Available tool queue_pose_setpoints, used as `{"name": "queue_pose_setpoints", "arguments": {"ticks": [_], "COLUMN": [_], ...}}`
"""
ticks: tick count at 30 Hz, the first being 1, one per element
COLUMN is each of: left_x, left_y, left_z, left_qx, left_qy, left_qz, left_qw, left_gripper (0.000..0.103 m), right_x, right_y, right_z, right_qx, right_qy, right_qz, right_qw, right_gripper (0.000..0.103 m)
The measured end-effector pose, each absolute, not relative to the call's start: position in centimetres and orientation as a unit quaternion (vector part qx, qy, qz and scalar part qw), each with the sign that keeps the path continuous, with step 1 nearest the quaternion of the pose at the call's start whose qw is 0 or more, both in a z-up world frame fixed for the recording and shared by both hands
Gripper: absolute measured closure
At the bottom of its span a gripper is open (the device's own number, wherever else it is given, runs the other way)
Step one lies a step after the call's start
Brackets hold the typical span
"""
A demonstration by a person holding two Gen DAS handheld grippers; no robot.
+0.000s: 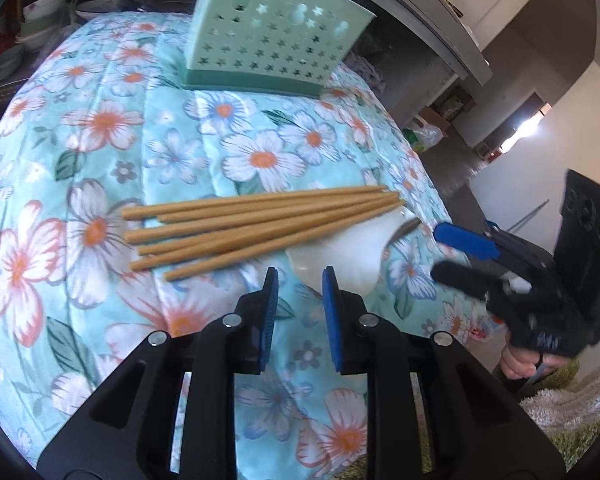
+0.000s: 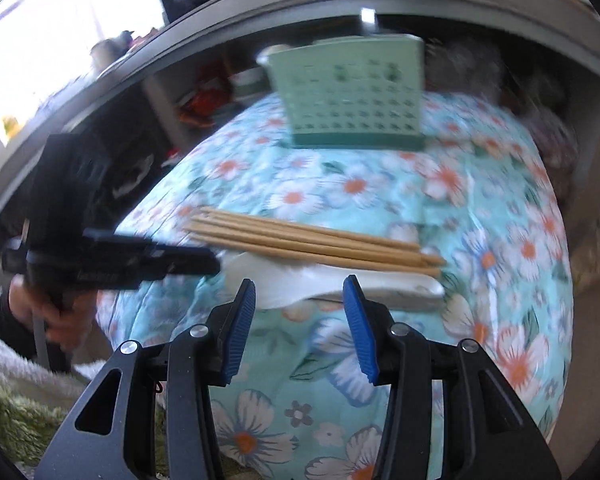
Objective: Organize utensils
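Several tan wooden chopsticks (image 1: 256, 224) lie in a loose bundle on the floral cloth (image 1: 100, 128). They partly rest on a white spoon (image 1: 340, 258). A green perforated utensil holder (image 1: 276, 40) stands upright behind them. My left gripper (image 1: 300, 276) is open and empty, just short of the spoon and chopsticks. My right gripper (image 1: 440, 252) is open and empty to the right of the spoon. In the right wrist view the chopsticks (image 2: 316, 240), spoon (image 2: 332, 284) and holder (image 2: 352, 92) show ahead of the right gripper (image 2: 300, 284); the left gripper (image 2: 216, 262) comes in from the left.
The cloth covers a rounded raised surface that drops off at the right (image 1: 432, 184) and front. Bowls (image 1: 40, 16) sit on a shelf at the back left. A dark counter edge (image 2: 340, 4) runs behind the holder. A green rug (image 2: 12, 420) lies below.
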State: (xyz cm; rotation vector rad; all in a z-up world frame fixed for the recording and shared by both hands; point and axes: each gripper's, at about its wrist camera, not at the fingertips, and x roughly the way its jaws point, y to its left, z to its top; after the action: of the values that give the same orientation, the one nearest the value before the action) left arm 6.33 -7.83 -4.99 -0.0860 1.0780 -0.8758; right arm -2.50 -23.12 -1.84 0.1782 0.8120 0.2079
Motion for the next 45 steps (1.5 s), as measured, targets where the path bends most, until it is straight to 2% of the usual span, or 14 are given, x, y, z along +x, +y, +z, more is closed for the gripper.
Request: {"name": "queue_pose_setpoints", "arguments": {"ticks": [4, 12, 16, 17, 24, 30, 34, 36, 45], "left_x": [7.2, 8.6, 8.9, 9.0, 9.2, 8.0, 7.5, 7.2, 7.1], "left_y": [-7.2, -6.8, -6.8, -6.8, -6.0, -6.6, -7.8, -8.3, -10.3], "left_z": [-5.1, -5.4, -5.3, -5.2, -4.8, -4.4, -4.8, -5.1, -7.8], "left_qx": [-0.046, -0.063, -0.066, -0.067, -0.084, -0.083, -0.072, -0.061, -0.079], "left_qy": [0.495, 0.485, 0.481, 0.480, 0.473, 0.477, 0.500, 0.509, 0.559], "left_qz": [-0.386, -0.370, -0.368, -0.366, -0.368, -0.401, -0.419, -0.421, -0.413], "left_qw": [0.777, 0.790, 0.793, 0.795, 0.796, 0.778, 0.754, 0.748, 0.715], "left_gripper": [0.083, 0.083, 0.083, 0.083, 0.083, 0.082, 0.072, 0.071, 0.076], "right_x": [-2.0, -0.8, -0.5, -0.6, -1.8, -2.2, -2.0, -2.0, -2.5], "right_y": [-19.1, -15.1, -14.4, -14.5, -17.0, -20.8, -23.4, -24.6, -27.2], "right_z": [-2.2, -3.8, -4.4, -4.3, -1.1, 1.5, 2.3, 2.5, 2.4], "right_qx": [-0.038, -0.164, -0.200, -0.197, -0.147, -0.060, 0.013, 0.046, 0.115], "right_qy": [0.397, 0.398, 0.399, 0.397, 0.348, 0.322, 0.304, 0.295, 0.270], "right_qz": [0.124, 0.143, 0.122, 0.120, 0.097, 0.072, 0.061, 0.054, 0.034], "right_qw": [0.908, 0.891, 0.886, 0.888, 0.921, 0.942, 0.951, 0.953, 0.955], "right_gripper": [0.058, 0.059, 0.089, 0.095, 0.100, 0.100, 0.100, 0.100, 0.100]}}
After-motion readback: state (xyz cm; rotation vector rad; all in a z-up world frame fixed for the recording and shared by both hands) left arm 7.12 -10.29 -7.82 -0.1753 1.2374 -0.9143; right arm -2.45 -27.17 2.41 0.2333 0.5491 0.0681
